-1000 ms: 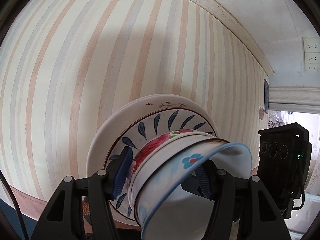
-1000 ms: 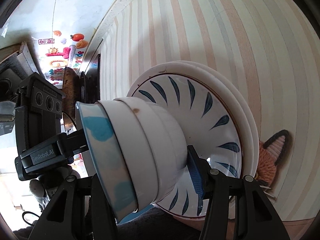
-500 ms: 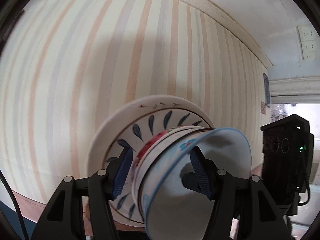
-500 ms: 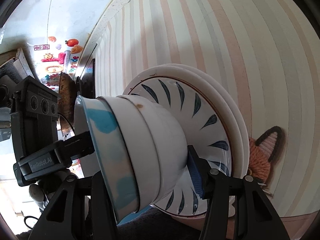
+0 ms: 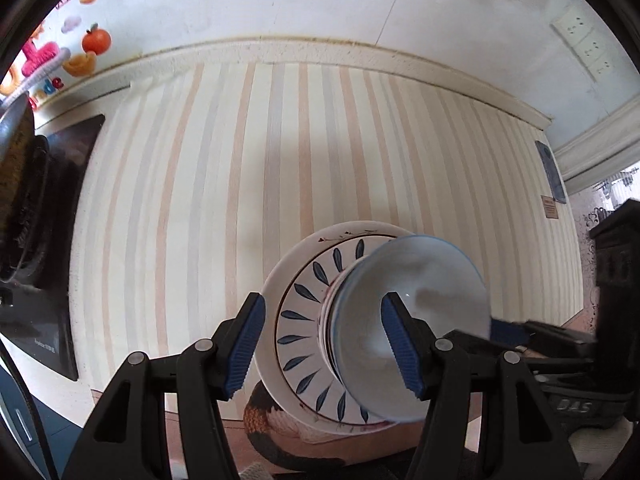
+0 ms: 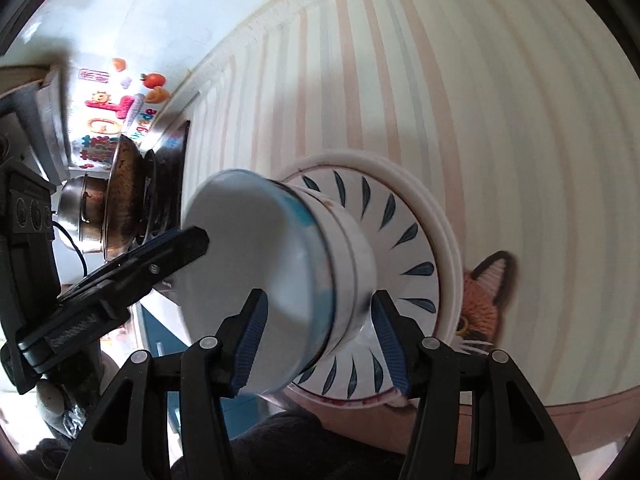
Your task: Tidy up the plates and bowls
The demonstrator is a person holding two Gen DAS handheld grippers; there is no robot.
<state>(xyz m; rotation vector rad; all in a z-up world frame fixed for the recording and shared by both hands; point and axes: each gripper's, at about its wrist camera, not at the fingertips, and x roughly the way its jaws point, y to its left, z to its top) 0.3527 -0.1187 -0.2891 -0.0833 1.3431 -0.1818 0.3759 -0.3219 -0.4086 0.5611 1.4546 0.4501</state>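
Far to the left a black glass stove top (image 5: 60, 240) lies beside the table, with a dark wok (image 6: 120, 200) and a small steel pot (image 6: 86, 212) on it, and bright fruit stickers (image 5: 96, 40) on the white wall behind. Next comes the striped tablecloth (image 5: 280, 160), pale with peach and grey bands, running up to the wall. The left gripper (image 5: 323, 302) hangs steeply over the cloth with its jaws about half open. Its left pad is just off the outer rim of the plates and its right pad crosses in front of the top bowl, and I see neither pressing on anything, so it holds nothing. The stack sits on the cloth near the front edge of the table. A plain white plate (image 5: 294, 258) is at the bottom and a plate with dark blue leaf marks (image 5: 304, 320) lies on it. Nested white bowls (image 6: 352, 256) stand in the middle of that plate, topped by a blue-rimmed bowl (image 5: 420, 280) with its mouth turned up toward the cameras. A knitted fox coaster (image 6: 486, 300) peeks out from under the plates' edge, touching them. The right gripper (image 6: 320, 297) comes in from the other side, its jaws about half open too. The bowls look wider than the gap between its pads and lie beyond the tips, so it grips nothing either. One of the left gripper's fingers reaches across the top bowl's mouth in the right wrist view, though the blur hides whether it touches. Far right, wall sockets (image 5: 580, 40) sit high on the white wall.
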